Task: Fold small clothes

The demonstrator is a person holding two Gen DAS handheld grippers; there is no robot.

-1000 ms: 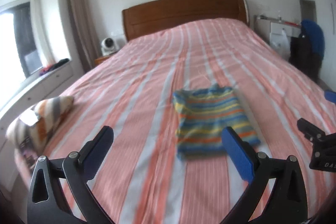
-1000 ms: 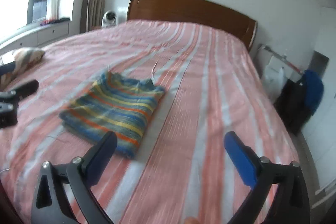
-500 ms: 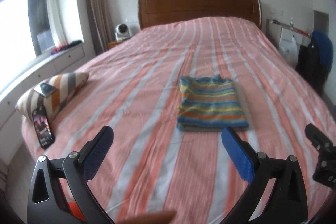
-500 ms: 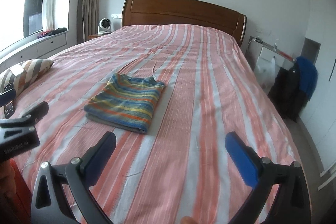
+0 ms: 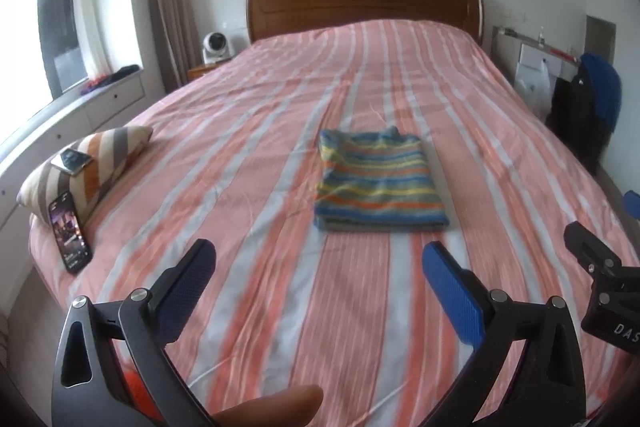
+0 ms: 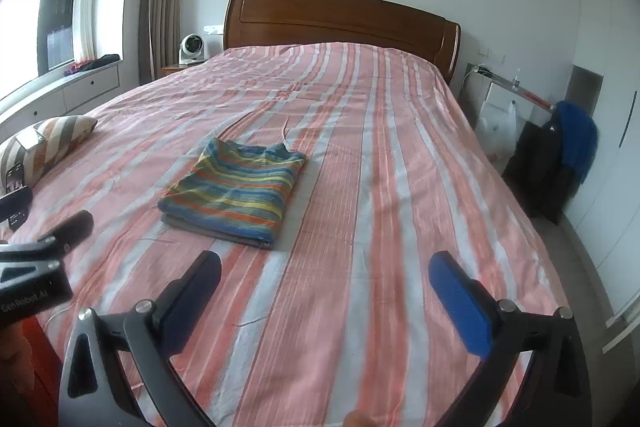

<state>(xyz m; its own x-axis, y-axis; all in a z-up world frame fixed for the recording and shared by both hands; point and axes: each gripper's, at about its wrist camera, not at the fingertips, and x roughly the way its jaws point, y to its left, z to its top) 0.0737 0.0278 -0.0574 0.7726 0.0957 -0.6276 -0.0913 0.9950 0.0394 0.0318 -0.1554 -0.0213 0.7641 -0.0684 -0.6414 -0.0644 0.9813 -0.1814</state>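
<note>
A folded striped garment (image 5: 378,183) in blue, yellow and orange lies flat on the pink striped bed (image 5: 260,155). It also shows in the right wrist view (image 6: 236,191) as a neat rectangle. My left gripper (image 5: 320,263) is open and empty, held back over the near end of the bed, well short of the garment. My right gripper (image 6: 326,273) is open and empty, near and to the right of the garment. Part of the right gripper shows at the right edge of the left wrist view (image 5: 600,275).
A striped pillow (image 5: 86,163) lies at the bed's left edge with a phone (image 5: 72,159) on it and another phone (image 5: 70,231) leaning against it. A wooden headboard (image 5: 360,3) stands at the far end. Dark and blue clothes (image 6: 560,163) hang at the right.
Both grippers have pulled back and up from the folded garment, so it looks smaller and farther away. The garment has stayed in place on the bed.
</note>
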